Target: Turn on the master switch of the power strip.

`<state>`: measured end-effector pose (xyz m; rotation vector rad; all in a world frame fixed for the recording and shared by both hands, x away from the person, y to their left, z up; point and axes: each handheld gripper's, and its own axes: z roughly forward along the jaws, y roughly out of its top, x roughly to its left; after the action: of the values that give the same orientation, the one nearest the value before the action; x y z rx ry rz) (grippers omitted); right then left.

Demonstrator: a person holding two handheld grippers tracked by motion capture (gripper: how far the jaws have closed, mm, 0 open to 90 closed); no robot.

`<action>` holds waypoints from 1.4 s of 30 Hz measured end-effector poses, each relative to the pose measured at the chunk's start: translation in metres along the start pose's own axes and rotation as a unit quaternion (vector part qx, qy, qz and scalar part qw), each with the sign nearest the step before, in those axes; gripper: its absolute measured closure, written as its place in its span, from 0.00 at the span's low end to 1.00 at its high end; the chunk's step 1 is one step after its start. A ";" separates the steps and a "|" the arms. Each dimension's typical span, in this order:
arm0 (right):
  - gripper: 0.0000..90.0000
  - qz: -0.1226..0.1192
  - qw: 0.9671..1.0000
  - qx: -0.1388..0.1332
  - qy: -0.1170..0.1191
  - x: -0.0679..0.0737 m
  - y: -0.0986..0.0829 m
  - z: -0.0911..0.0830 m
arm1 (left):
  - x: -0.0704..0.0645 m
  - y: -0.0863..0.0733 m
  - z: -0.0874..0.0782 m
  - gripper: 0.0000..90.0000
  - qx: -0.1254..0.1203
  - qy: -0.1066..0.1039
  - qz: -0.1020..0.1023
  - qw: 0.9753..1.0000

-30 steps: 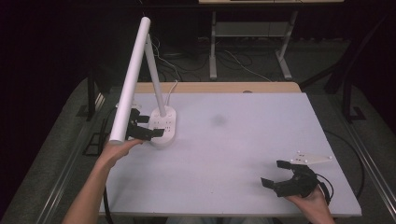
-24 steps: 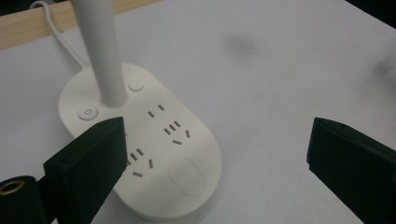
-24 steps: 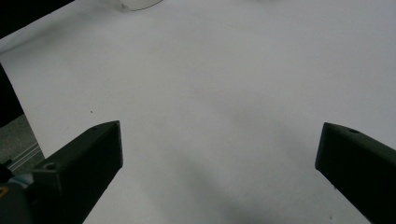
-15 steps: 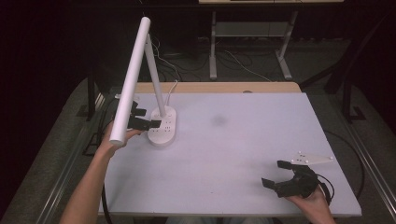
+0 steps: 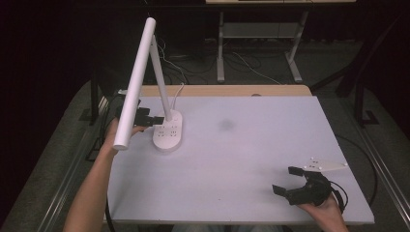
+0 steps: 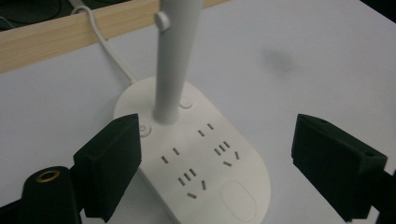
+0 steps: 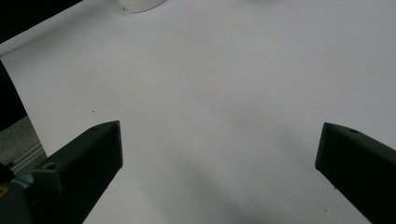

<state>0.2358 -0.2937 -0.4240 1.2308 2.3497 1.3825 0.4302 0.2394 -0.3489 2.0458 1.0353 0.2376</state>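
On the far left part of the white table [image 5: 232, 164] stands a white desk lamp [image 5: 164, 96], and everything else is easiest placed from its oval base [image 5: 168, 131]. That base carries several rows of socket slots and small round buttons around the foot of the stem [image 6: 175, 60] (the left gripper view shows them plainly). From the base the stem rises upright with a slight lean, and a long white tube head [image 5: 135, 82] slants down from its top toward the person's side, ending above the left forearm. A white cord [image 6: 109, 51] leaves the far end of the base and runs over the table's wooden back edge [image 5: 227, 90].

The left gripper [image 5: 145, 120] sits just left of the base, its jaws spread wide; in its own view one jaw overlaps the base's near left rim while the other stands well off to the right, neither pressing the stem.

Well away from the base, at the near right corner of the table, the right gripper [image 5: 300, 183] rests in the person's hand, jaws likewise wide apart, facing bare tabletop [image 7: 224, 102]. A faint grey smudge [image 5: 226, 125] marks the surface right of the base.
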 end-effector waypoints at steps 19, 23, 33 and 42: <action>0.00 0.002 1.000 0.002 0.000 0.000 -0.001 0.000 | 0.026 0.001 0.009 0.56 0.017 0.042 -0.045 0.998; 0.00 0.003 1.000 0.004 0.001 0.000 -0.001 0.000 | 0.030 -0.002 0.011 0.64 0.017 0.049 -0.059 0.997; 0.00 0.003 1.000 -0.004 -0.006 -0.002 -0.002 -0.002 | 0.037 -0.003 0.020 0.82 -0.002 0.056 -0.076 0.996; 0.00 0.002 1.000 -0.003 -0.005 -0.002 -0.002 -0.003 | 0.044 -0.005 0.027 0.99 -0.019 0.047 -0.099 0.994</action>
<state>0.2343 -0.2973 -0.4241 1.2372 2.3367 1.3807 0.4685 0.2578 -0.3784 1.8970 1.2735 0.2489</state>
